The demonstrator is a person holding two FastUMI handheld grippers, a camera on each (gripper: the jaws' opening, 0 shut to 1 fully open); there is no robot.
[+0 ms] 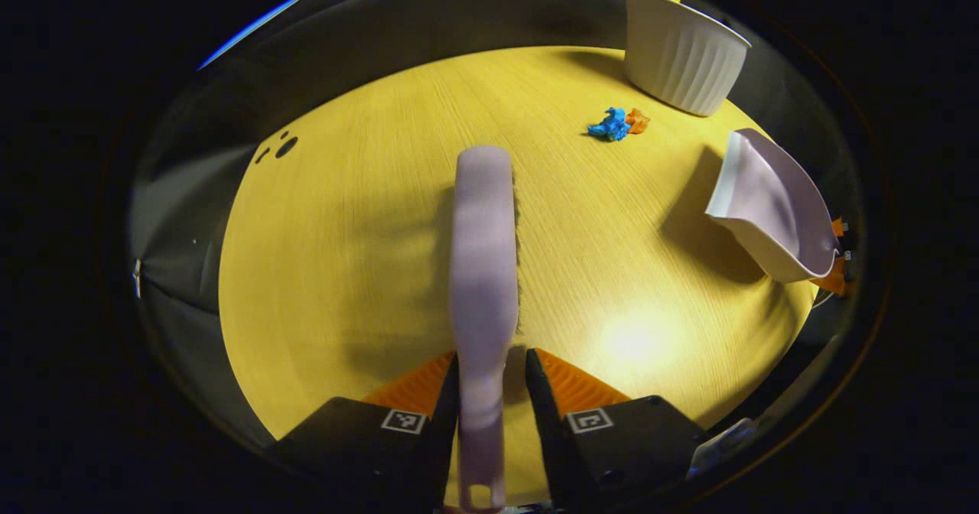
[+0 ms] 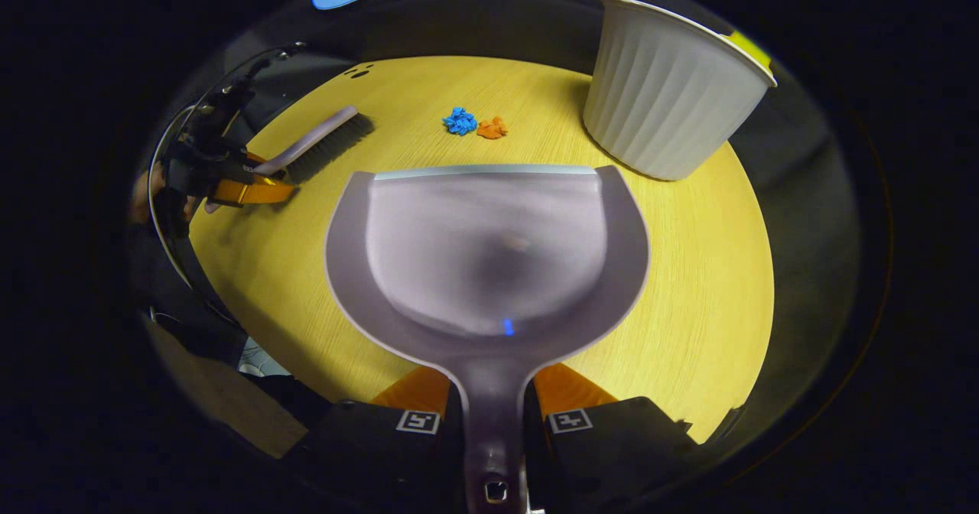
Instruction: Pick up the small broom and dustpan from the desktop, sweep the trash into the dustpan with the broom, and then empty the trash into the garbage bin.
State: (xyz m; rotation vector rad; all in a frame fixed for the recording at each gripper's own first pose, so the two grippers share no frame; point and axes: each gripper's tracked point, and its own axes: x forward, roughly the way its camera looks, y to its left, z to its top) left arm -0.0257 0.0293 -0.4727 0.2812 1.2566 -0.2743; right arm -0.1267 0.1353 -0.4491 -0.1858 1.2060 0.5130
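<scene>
My left gripper (image 1: 493, 359) is shut on the handle of a pale lilac broom (image 1: 483, 254), which points forward above the yellow table (image 1: 344, 231). In the right gripper view the same broom (image 2: 321, 141) shows at the far left with its dark bristles down, held by the left gripper (image 2: 248, 187). My right gripper (image 2: 489, 376) is shut on the handle of a lilac dustpan (image 2: 489, 254), whose lip faces the trash. The dustpan (image 1: 772, 208) hangs tilted at the right in the left gripper view. A blue scrap (image 1: 609, 125) (image 2: 460, 121) and an orange scrap (image 1: 637, 121) (image 2: 492, 128) lie touching on the table.
A white ribbed bin (image 1: 681, 55) (image 2: 665, 93) stands upright at the table's far right, just beyond the scraps. Small dark holes (image 1: 284, 147) mark the tabletop at the far left. A hand (image 2: 145, 193) holds the left gripper by the table's edge.
</scene>
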